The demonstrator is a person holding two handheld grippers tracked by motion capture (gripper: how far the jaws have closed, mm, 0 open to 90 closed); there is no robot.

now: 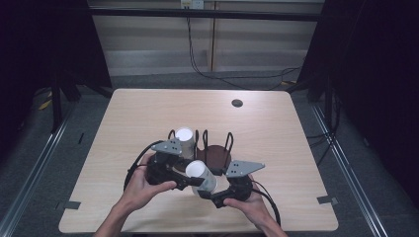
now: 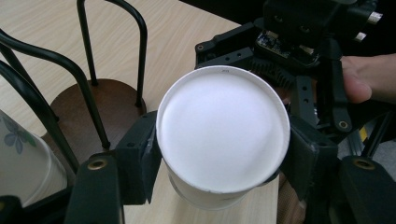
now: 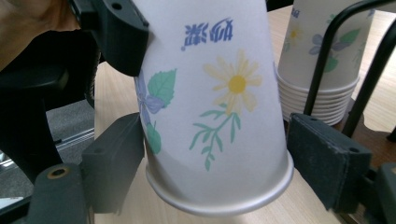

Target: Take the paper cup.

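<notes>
The left tongs (image 2: 219, 158) grip an upside-down paper cup (image 2: 223, 135) near its base, above the table (image 1: 276, 118) beside the wire rack (image 1: 217, 148); the right tongs (image 3: 215, 154) straddle its rim, pads apart. Likely a handover: right must clamp before left lets go

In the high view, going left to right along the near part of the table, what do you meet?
Left gripper → paper cup held upside down between the two grippers → right gripper. Behind them, the cup stack stands at the left of the wire rack.
</notes>
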